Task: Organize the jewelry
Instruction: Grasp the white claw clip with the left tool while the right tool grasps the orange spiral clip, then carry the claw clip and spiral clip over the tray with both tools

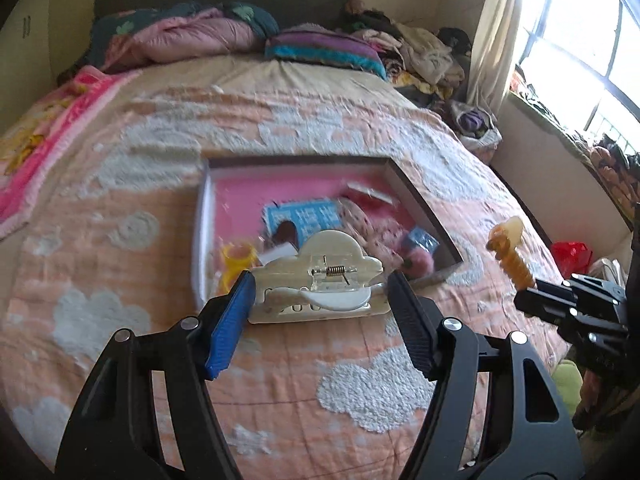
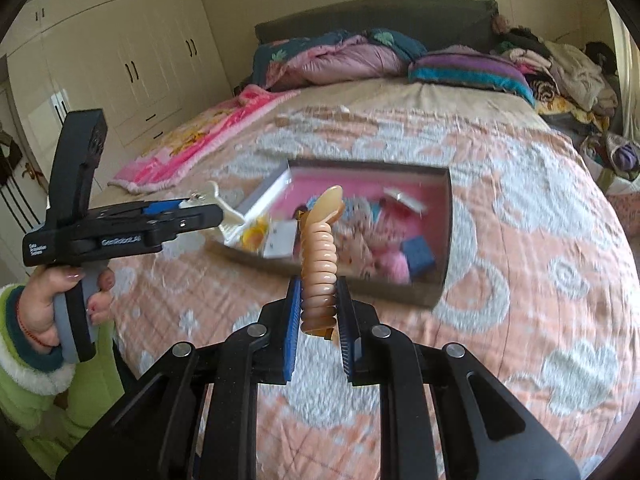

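**Two hair clips held above an open box on a bed**

Left gripper (image 1: 320,292): clamped across a cream, cloud-shaped claw clip (image 1: 320,276); clear hinge block and brass coil spring on top, pale curved teeth below. Held clear of the bedspread (image 1: 372,392), just in front of the box.

Right gripper (image 2: 318,300): closed tight on the lower end of an amber spiral hair clip (image 2: 320,256); translucent, ribbed coils stacked upward, ending in a smooth rounded tip. Raised above the near wall of the box.

Open box (image 2: 446,216): dark outer walls, pink lining, resting on the peach bedspread with white cloud patches. Inside, blurred: a blue printed card (image 1: 302,218), a yellow piece (image 1: 236,264), pink and blue small items.

Lower left of the right wrist view: a hand (image 2: 60,292) in a green sleeve on the left gripper's handle.
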Demonstrator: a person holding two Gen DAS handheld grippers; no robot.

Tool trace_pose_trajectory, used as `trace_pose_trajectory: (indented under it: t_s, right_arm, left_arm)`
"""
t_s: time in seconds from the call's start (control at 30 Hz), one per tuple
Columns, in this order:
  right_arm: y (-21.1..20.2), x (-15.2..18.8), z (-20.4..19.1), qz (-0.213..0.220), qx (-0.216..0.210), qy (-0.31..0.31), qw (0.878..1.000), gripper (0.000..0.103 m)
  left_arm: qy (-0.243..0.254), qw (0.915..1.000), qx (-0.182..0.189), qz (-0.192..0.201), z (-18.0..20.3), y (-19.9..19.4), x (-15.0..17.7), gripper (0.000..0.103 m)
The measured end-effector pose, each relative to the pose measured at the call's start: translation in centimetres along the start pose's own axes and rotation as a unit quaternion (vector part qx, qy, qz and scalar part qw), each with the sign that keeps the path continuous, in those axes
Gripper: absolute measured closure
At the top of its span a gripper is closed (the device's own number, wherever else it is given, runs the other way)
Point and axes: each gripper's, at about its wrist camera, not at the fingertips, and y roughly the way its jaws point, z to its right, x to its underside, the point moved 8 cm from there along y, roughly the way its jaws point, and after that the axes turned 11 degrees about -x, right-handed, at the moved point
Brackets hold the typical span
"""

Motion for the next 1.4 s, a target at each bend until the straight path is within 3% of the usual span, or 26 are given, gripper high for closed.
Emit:
trace_pose_trajectory:
  t_s: [0.33, 0.7, 1.0, 1.4]
  right_arm:
    - [-0.2, -4.9, 0.3, 0.03, 0.012, -0.009, 0.999, 0.086]
    - [-0.1, -8.4, 2.6, 0.049, 0.034, 0.001, 0.998, 0.086]
    - [0.4, -8.6, 4.7, 0.054, 0.048, 0.028, 0.997, 0.086]
    - [3.2, -6.7, 7.8, 0.025, 0.059, 0.052, 0.997, 0.086]
  left_arm:
    - [-0.007, 0.9995, -0.016, 0.026, -1.9, -0.8, -3.4, 0.043]
    - [0.009, 0.9993, -0.005, 0.036, -0.1, 0.0, -5.8, 0.043]
    - [0.017, 0.9996, 0.013, 0.018, 1.9, 3.0, -5.3, 0.043]
    - [0.035, 0.9991, 0.003, -0.023, 3.0, 7.5, -3.0, 0.043]
